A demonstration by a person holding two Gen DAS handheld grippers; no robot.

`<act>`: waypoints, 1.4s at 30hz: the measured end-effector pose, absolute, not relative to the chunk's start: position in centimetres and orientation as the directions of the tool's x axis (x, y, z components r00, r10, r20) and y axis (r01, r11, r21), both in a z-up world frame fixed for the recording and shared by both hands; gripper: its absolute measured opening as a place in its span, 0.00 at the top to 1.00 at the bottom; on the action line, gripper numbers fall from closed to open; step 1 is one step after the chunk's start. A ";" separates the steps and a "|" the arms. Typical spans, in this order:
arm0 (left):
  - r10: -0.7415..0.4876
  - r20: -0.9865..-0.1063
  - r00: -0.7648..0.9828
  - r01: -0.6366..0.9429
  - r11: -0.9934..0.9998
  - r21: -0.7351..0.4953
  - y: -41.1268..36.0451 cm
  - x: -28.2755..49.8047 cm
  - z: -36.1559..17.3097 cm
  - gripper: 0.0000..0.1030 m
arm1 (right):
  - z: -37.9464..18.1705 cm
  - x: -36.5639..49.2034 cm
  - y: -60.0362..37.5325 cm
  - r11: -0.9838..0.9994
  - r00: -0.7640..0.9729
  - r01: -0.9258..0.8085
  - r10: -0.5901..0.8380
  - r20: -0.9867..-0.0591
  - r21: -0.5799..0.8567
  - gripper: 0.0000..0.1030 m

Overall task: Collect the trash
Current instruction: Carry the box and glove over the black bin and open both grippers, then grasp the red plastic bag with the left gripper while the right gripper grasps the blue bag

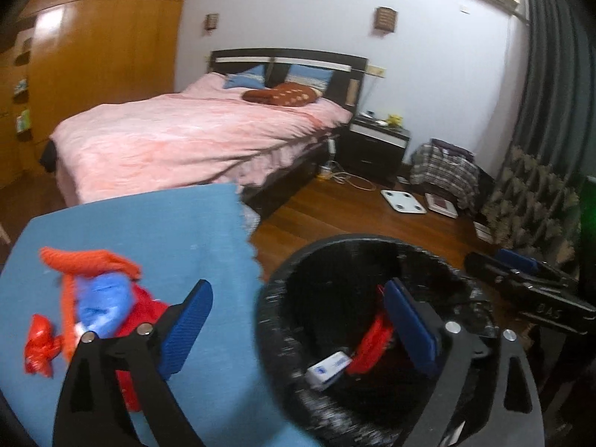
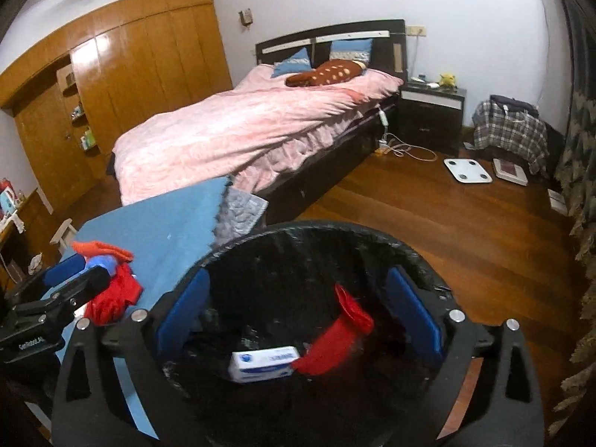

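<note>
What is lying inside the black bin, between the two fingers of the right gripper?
In the right wrist view, a white-and-blue box and a red bag lie in the bin, between the open right gripper's fingers.

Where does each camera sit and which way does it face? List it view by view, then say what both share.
Left wrist: on the left gripper, angled down over the blue table edge and bin; its own open fingers show, and the right gripper at the right.
Right wrist: on the right gripper, angled down into the bin; its open fingers show, and the left gripper at the left.
Shared: bin with white box and red trash, table trash pile, bed.
</note>
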State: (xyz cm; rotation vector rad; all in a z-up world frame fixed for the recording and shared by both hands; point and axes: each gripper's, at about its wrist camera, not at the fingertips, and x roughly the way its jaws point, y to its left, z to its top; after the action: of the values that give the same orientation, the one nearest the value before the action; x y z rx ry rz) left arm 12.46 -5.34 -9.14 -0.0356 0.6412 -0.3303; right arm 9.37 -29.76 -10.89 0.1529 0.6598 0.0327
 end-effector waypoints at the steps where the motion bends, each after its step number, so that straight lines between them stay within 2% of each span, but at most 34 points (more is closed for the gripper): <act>1: -0.300 -0.582 0.756 0.277 0.952 -0.130 -4.6 12.3 -9.3 0.10 | -10.9 9.5 -29.2 0.988 0.791 0.006 0.090 -0.605 0.155 0.07; 15: 0.008 -0.596 0.803 -0.044 0.998 -0.045 8.5 10.4 -11.9 0.11 | -11.5 11.5 -14.5 0.955 0.752 -0.246 0.296 -0.589 0.166 0.07; 21: 0.087 -0.602 0.794 -0.137 0.990 -0.038 12.9 10.2 -13.2 0.11 | -12.5 12.3 -9.5 0.939 0.734 -0.311 0.335 -0.591 0.146 0.07; 28: 0.164 -0.627 0.761 -0.227 0.974 -0.021 17.1 10.7 -15.1 0.15 | -14.5 13.1 -6.4 0.934 0.712 -0.334 0.339 -0.614 0.128 0.07; 35: 0.181 -0.660 0.729 -0.254 0.967 -0.015 19.9 12.1 -17.3 0.20 | -17.0 14.3 -4.4 0.933 0.689 -0.344 0.325 -0.648 0.101 0.18; 42: 0.160 -0.690 0.706 -0.249 0.968 -0.030 20.9 13.5 -18.9 0.24 | -18.6 15.6 -2.9 0.927 0.661 -0.363 0.326 -0.676 0.092 0.23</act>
State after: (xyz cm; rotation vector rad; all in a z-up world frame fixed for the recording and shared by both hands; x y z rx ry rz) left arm 13.48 20.92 -18.89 -0.1239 0.7536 0.2280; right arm 15.62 -2.85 -18.57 -0.0521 0.7541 0.3901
